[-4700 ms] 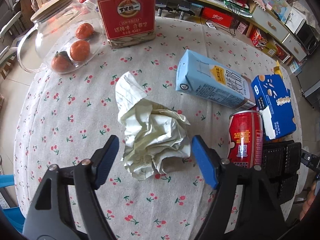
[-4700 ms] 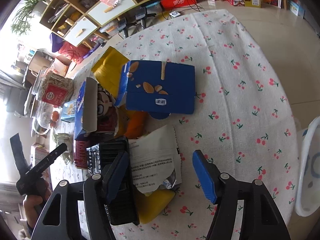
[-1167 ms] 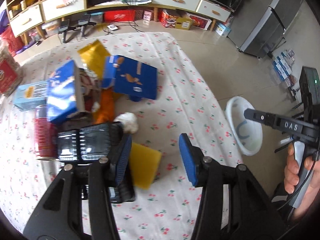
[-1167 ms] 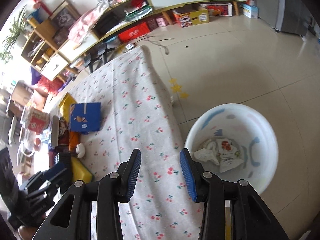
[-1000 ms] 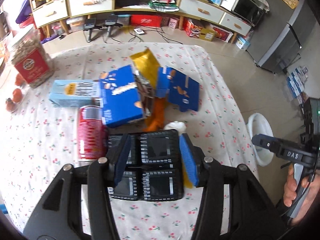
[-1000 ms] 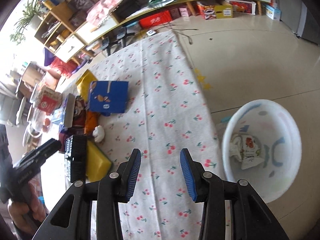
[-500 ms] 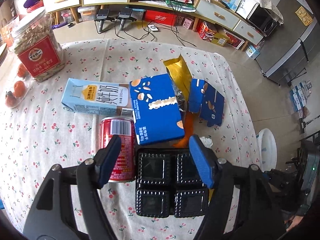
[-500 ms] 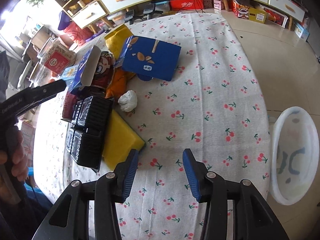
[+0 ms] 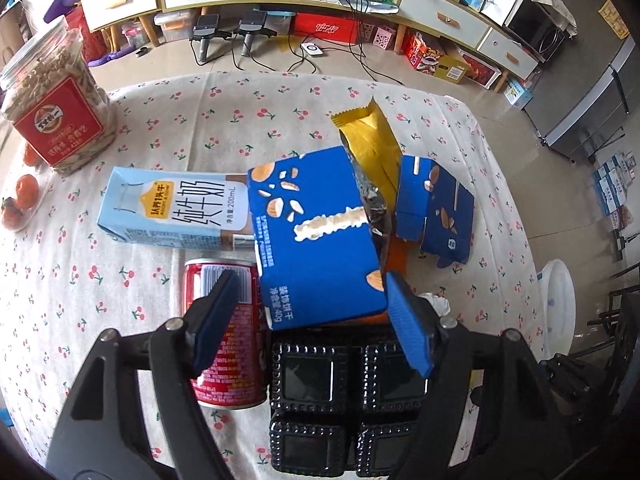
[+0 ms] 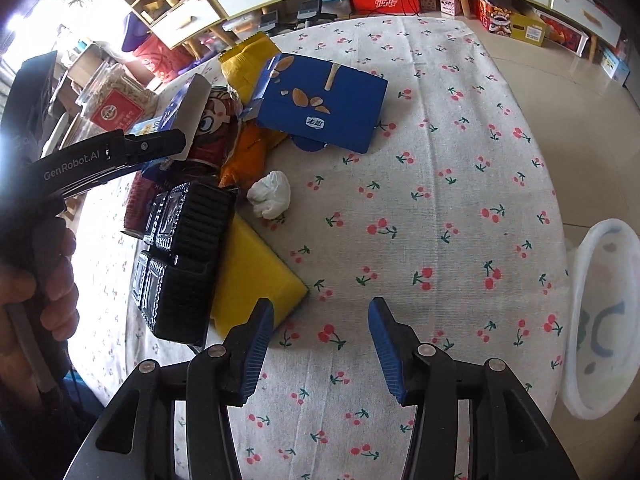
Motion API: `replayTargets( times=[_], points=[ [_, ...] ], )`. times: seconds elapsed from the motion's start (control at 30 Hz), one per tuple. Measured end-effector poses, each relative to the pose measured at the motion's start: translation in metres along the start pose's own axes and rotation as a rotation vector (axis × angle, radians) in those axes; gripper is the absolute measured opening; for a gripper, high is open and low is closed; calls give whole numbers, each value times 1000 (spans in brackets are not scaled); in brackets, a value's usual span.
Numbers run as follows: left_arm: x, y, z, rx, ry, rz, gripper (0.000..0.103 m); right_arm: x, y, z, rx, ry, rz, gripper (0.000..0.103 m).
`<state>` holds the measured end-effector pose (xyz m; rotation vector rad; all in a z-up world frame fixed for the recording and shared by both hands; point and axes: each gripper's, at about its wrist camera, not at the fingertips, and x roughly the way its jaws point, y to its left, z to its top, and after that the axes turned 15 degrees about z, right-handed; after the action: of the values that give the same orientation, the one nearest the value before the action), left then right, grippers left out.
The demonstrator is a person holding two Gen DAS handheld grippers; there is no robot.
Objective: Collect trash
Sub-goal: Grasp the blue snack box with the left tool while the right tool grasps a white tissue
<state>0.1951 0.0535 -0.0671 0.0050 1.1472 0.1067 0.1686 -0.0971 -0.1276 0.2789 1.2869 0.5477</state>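
Note:
My left gripper (image 9: 312, 292) hovers over the trash pile, jaws closing but still apart. The near end of a blue biscuit box (image 9: 316, 240) and a black plastic tray (image 9: 348, 400) lie under the gap, untouched by the pads. A red can (image 9: 224, 320) lies beside its left finger. My right gripper (image 10: 320, 304) hangs over bare tablecloth, jaws opening, nothing between them. To its left lie a yellow packet (image 10: 252, 280) and the black tray (image 10: 180, 256); a white tissue wad (image 10: 272, 196) lies beyond.
A milk carton (image 9: 172, 208), gold wrapper (image 9: 372, 148) and flattened blue box (image 9: 436, 208) lie further back. A seed jar (image 9: 52, 112) stands far left. A white bin (image 10: 600, 320) sits on the floor past the table's right edge. A hand (image 10: 40, 280) holds the left gripper.
The crumpled paper and torn wrapper have left the table and lie in the bin. Both views swung from the bin back to the pile. The right jaws widened; the left gripper came lower.

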Motion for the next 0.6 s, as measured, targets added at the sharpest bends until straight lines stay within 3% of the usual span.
replayTargets(
  times=[0.03,0.2,0.47,0.57,0.6],
  points=[
    [0,1,0,-2,2,-11,61,1,1,2,-4,-5,-1,51],
    [-4,2,-3,-3,-10,-12,61,7,-1,20,5,-33,6,51],
    [-27,9,-6,-5,-61,-29,61,26,-9,51,111,-105,113,51],
    [-31,11,-8,-2,-65,-43,61,37,-2,56,88,-95,111,47],
    [-31,12,-8,-4,-64,-47,61,40,2,57,74,-94,103,41]
  ],
)
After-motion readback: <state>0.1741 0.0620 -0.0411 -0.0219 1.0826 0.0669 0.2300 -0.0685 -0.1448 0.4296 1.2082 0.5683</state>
